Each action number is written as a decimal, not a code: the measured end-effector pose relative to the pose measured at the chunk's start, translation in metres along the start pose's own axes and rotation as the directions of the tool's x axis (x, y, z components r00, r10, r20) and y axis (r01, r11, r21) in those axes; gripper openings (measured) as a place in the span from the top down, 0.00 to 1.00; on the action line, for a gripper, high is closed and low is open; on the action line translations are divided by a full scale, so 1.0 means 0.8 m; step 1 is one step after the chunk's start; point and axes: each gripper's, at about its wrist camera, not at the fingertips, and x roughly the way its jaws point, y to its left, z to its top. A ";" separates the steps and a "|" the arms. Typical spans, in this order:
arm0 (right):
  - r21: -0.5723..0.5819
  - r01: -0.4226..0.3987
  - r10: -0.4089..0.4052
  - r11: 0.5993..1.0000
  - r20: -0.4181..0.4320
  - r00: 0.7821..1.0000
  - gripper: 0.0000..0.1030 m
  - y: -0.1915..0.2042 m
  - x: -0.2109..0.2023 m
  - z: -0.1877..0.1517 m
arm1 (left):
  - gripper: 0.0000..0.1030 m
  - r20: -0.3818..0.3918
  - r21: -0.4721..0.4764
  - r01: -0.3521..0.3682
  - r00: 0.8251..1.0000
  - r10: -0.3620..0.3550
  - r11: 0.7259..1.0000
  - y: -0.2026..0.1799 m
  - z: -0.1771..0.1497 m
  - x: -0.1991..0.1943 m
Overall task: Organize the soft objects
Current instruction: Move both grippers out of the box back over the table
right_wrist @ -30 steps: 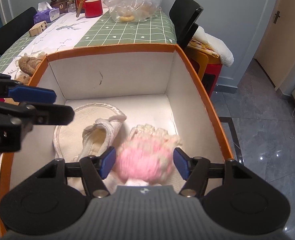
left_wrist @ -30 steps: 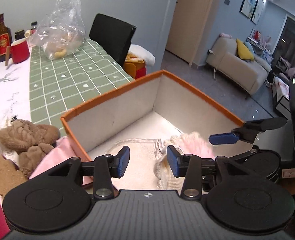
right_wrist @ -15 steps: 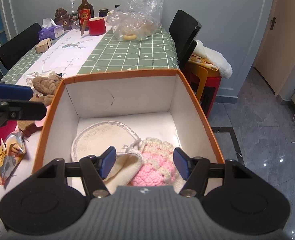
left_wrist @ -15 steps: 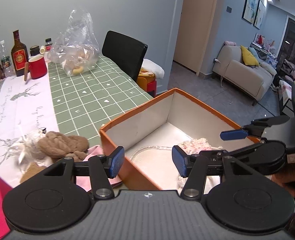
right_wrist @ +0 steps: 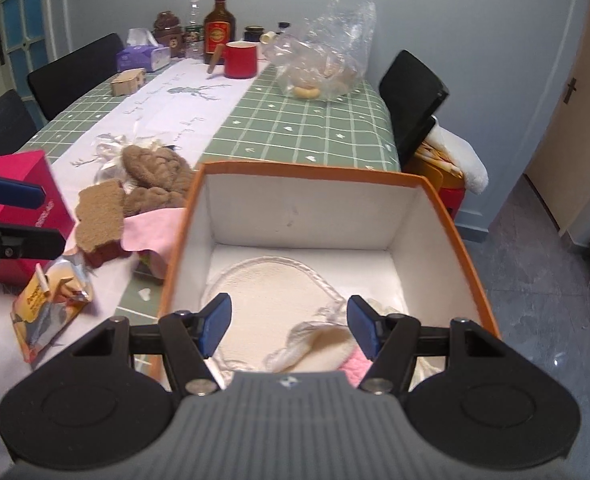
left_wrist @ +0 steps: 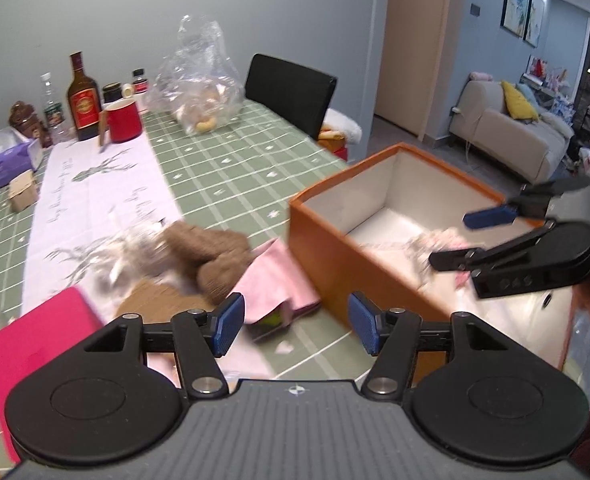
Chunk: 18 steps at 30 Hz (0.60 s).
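Both grippers higher above box [right_wrist: 447,216]

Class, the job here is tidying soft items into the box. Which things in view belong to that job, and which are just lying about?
Job:
orange box
brown knitted item
pink cloth
cream pad in box

Lying about:
red mug
liquor bottle
plastic bag
tissue box
snack packet

Green checked table [right_wrist: 327,128], orange box [right_wrist: 307,170], red mug [right_wrist: 240,60], bottle [right_wrist: 219,24]
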 end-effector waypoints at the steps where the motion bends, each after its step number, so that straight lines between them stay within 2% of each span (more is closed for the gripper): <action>1: -0.014 -0.007 0.007 1.000 0.007 1.000 0.38 0.009 -0.002 0.001 | 0.32 -0.006 0.003 -0.010 1.000 0.011 1.000 0.005 -0.005 -0.001; 4: -0.049 -0.029 0.030 0.998 0.031 0.999 0.38 0.034 -0.008 0.005 | 0.32 -0.019 -0.013 -0.024 1.000 0.024 1.000 0.020 -0.018 -0.005; 7: -0.083 -0.047 0.052 0.995 0.061 0.997 0.38 0.057 -0.017 0.005 | 0.30 0.009 -0.045 -0.020 1.000 0.021 0.999 0.033 -0.036 -0.017; 10: -0.105 -0.077 0.086 0.991 0.077 0.993 0.38 0.074 -0.022 0.003 | 0.22 0.038 -0.049 -0.033 0.999 0.035 0.998 0.038 -0.058 -0.024; 14: -0.133 -0.089 0.102 0.987 0.087 0.991 0.30 0.097 -0.025 -0.005 | 0.21 0.059 -0.039 -0.067 0.996 0.070 0.997 0.042 -0.083 -0.019; 18: -0.160 -0.105 0.119 0.982 0.083 0.989 0.29 0.116 -0.025 -0.010 | 0.19 0.054 -0.040 -0.087 0.995 0.089 0.995 0.044 -0.107 -0.012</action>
